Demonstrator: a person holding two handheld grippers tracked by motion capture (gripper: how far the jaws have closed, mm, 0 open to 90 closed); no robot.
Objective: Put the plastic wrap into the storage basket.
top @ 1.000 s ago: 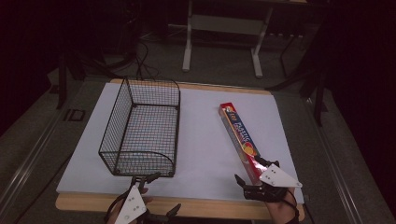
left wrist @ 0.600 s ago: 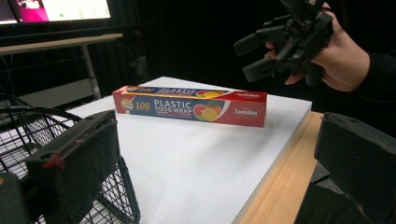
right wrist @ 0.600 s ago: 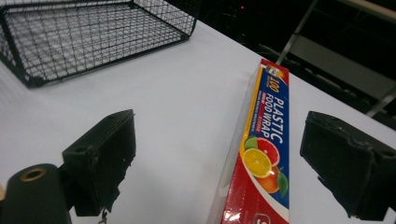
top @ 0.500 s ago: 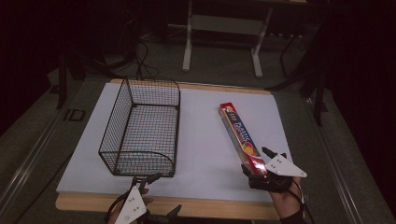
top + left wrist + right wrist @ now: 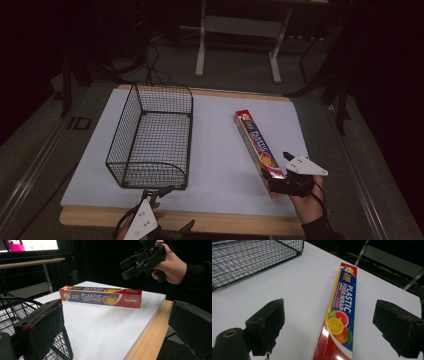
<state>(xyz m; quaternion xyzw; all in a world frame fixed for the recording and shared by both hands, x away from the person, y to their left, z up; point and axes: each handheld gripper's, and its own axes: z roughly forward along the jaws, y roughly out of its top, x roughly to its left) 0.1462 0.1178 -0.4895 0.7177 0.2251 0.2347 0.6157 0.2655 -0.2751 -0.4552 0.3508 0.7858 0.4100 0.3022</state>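
Right gripper (image 5: 332, 327) fingers spread wide, straddling the near end of the plastic wrap box (image 5: 256, 146). Left gripper (image 5: 112, 325) fingers wide, beside the wire basket (image 5: 150, 140).

"100 PLASTIC FOOD WRAP", "Sodalice" on the red box (image 5: 100, 297)

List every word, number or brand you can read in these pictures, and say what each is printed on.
"PLASTIC FOOD WRAP": side of the box, also on its top.
"100": box, beside that title.
"Sodollce", as best it reads: white label near the box's end, small and blurry.
Strip of print along the box's top edge: too small to read.
Bright screen behind: text too blurred to read.
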